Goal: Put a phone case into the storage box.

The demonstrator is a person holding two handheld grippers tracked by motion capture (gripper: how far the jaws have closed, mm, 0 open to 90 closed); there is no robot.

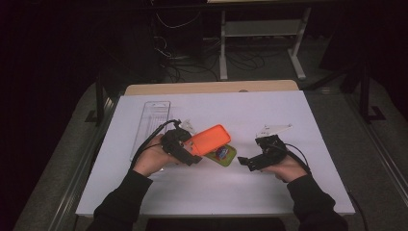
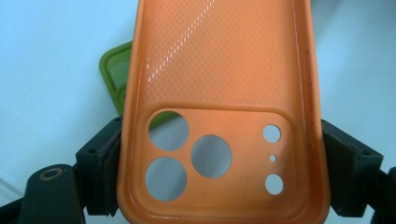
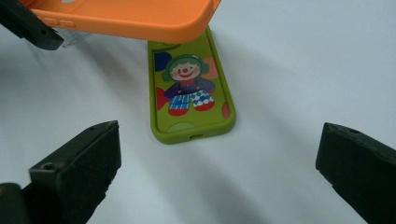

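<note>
Orange case point(image 2: 219, 70) — glossy, textured rubbery plastic

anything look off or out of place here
Nothing looks damaged or spilled. One oddity: the orange phone case, clamped across its camera end by the left gripper, is held partly over the green clown case lying on the white table. The right gripper is open near it.
</note>
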